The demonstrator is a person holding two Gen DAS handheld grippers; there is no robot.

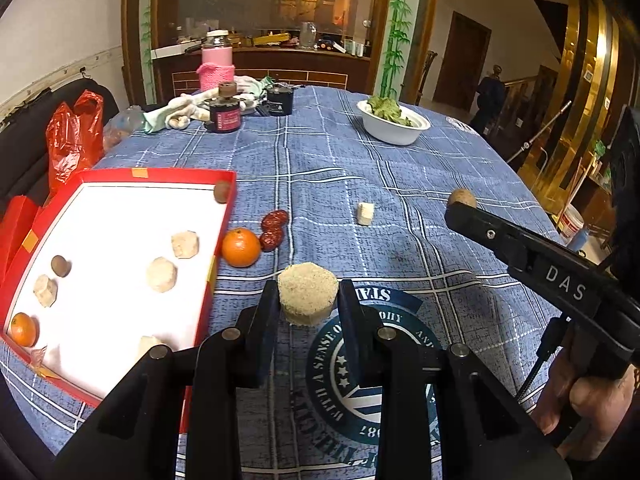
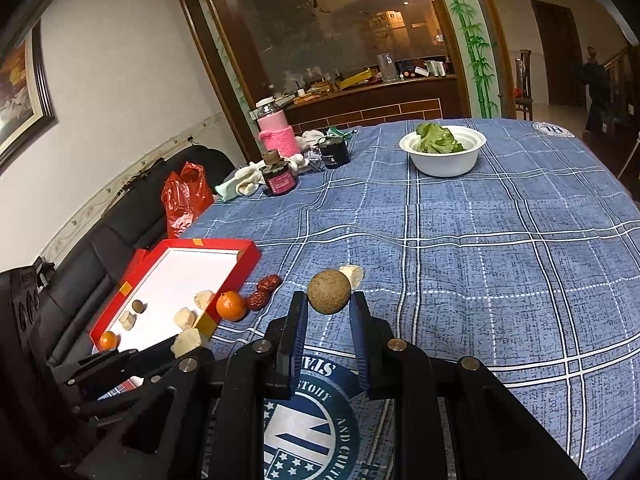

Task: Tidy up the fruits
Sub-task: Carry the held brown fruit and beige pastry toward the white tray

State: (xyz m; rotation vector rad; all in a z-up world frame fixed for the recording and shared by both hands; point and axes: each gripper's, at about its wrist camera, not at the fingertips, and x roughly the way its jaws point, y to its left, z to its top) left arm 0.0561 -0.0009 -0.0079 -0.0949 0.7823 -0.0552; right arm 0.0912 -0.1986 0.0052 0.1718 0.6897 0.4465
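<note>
Clearly we hold a pale, crumbly-looking puck (image 1: 307,299) in the left gripper (image 1: 308,312) and a small, light, roll-prone brown ball (image 2: 329,291) in the right gripper (image 2: 329,318). Both hang above the desk (image 2: 500,280), near the red box (image 1: 216,268); we judge gentle flank pressure suits them.

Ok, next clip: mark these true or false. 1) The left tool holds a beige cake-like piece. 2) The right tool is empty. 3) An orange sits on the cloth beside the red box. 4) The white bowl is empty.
1) True: the left tool is shut on the beige cake-like piece.
2) False: the right tool grips a round brown fruit.
3) True: the orange is beside the red box.
4) False: the white bowl holds green leaves.
</note>
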